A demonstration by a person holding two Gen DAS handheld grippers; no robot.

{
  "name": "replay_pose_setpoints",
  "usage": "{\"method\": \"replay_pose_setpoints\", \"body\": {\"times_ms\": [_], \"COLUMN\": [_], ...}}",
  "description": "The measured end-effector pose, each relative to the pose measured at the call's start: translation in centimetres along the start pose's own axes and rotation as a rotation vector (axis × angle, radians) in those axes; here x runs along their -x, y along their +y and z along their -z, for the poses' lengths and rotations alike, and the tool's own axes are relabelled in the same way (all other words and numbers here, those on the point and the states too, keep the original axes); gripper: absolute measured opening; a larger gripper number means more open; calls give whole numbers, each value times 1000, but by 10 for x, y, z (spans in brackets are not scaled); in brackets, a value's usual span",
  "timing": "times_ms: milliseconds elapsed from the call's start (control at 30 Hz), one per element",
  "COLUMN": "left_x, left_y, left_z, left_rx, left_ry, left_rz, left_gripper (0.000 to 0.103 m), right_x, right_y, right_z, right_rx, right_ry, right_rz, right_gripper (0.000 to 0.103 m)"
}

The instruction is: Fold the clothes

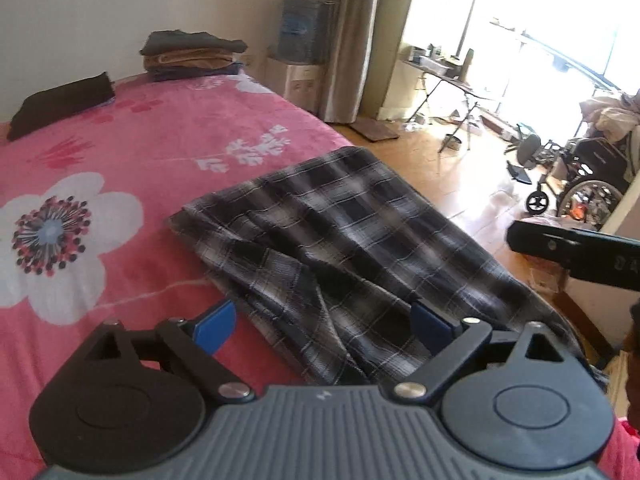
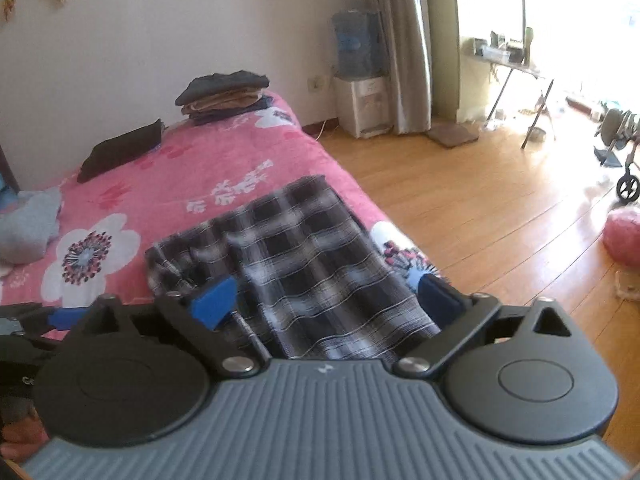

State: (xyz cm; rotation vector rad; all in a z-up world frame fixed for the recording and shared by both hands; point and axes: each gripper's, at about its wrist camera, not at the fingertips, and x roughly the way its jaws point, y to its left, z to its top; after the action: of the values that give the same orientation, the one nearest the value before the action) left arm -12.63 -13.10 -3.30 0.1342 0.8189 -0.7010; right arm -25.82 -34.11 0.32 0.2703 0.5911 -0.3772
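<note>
- Left gripper (image 1: 326, 330) hangs low over the near end of the plaid cloth (image 1: 344, 240), its blue pads (image 1: 214, 326) spread wide apart and nothing pinched between them.
- That plaid cloth lies folded on the pink flowered bedspread (image 1: 152, 148), running along the bed's right edge, with its near end rumpled in loose folds under the left gripper.
- Over on the other camera, the right gripper (image 2: 326, 300) is also spread wide, one blue pad on either side of the cloth's (image 2: 304, 252) near end, gripping nothing.
- At the far right of the left wrist view, a dark bar pokes in; looks like part of the other gripper, hard to tell for sure.
- Far end of the bed: a stack of folded clothes (image 2: 224, 94) against the wall, dark on top, tan in the middle, blue beneath.
- Just this side of the stack, a single dark folded piece (image 2: 122, 154) lies flat on the bedspread.
- A grey garment (image 2: 28, 228) sits bunched at the bed's left edge, well apart from the plaid cloth.
- Beyond the bed, a water dispenser (image 2: 360, 80) stands by the curtain on the wooden floor (image 2: 500, 216).
</note>
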Motion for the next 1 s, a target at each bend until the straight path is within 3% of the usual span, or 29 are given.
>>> {"method": "replay_pose_setpoints", "body": {"times_ms": [400, 1000], "left_x": [-1, 10], "left_y": [10, 12], "left_z": [6, 10], "left_rx": [50, 23], "left_ry": [31, -34], "left_rz": [-51, -153], "left_gripper": [95, 101], "right_x": [2, 12], "right_y": [13, 34], "right_z": [3, 2], "right_rx": [78, 115], "right_ry": [-7, -30], "right_rz": [99, 49], "right_gripper": [102, 102]}}
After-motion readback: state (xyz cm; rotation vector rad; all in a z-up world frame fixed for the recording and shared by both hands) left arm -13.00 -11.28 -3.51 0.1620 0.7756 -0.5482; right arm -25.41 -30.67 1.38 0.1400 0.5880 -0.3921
